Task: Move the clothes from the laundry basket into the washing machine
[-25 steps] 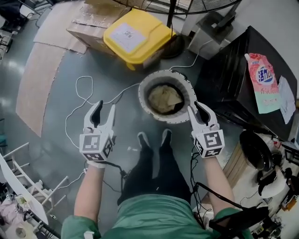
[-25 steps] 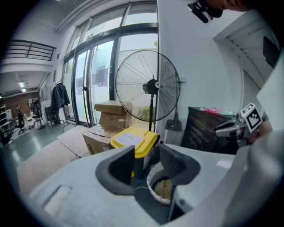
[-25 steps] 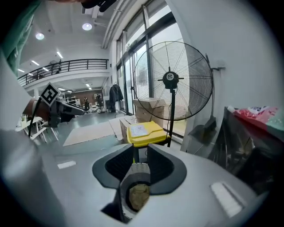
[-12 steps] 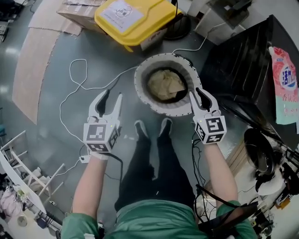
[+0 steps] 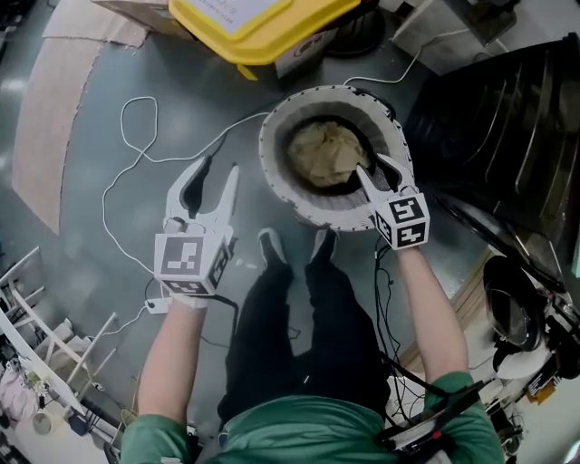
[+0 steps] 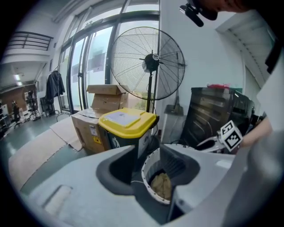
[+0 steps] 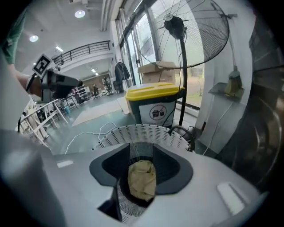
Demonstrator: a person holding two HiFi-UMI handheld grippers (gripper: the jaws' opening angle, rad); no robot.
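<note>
Reach step, nothing lifted yet. Right gripper (image 5: 373, 170) sits over the near-right rim of the basket (image 5: 283, 186). Its jaws are partly apart and have just been opening. The tan cloth (image 5: 328, 149) shows between them in the right gripper view, but we see no pad on it. Left gripper (image 5: 217, 174) hangs off the basket's left side, jaws wide (just narrowed a touch), nothing in them. Cloth lies bunched on the basket bottom — the only piece we can see. The washer (image 5: 507, 109), we judge, is the dark machine at right; we can't read its door.

Risks: the right gap looks narrow for that wad. It may nip one fold while the rest drags on the mesh wall and tips the basket. A jaw could also snag the rim. White cable (image 5: 127, 136) loops on the floor (image 5: 217, 91) left of the basket — a trip or snag hazard. Yellow bin (image 5: 258, 18) crowds the far side, and shoes (image 5: 272, 246) stand just beside the near rim.
</note>
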